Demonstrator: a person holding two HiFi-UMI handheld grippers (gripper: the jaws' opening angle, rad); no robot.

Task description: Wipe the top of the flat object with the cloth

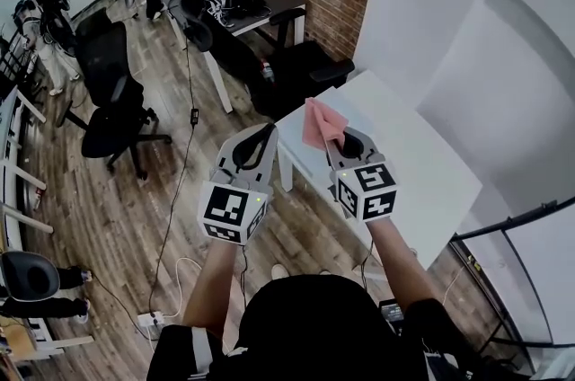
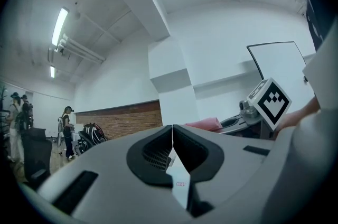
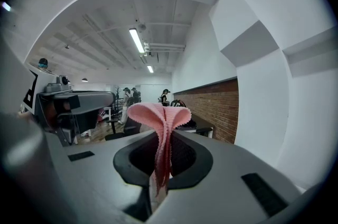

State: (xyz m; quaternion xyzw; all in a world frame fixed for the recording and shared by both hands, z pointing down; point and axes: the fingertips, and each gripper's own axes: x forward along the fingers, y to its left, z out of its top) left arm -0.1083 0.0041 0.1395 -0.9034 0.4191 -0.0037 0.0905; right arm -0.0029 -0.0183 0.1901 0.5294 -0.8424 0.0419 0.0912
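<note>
In the head view, both grippers are held up in front of the person. The left gripper (image 1: 261, 135) is seen over the wood floor (image 1: 135, 208), beside the near corner of a white table (image 1: 422, 163). A pink cloth (image 1: 320, 122) is pinched in the right gripper (image 1: 339, 139) and stands up over the table's edge.

In the left gripper view, the jaws are shown pressed together with nothing between them. The cloth is seen beyond them, to the right.

In the right gripper view, the jaws are clamped on the cloth. A folded strip is held between the pads, and its top is flared out above the tips.
</note>
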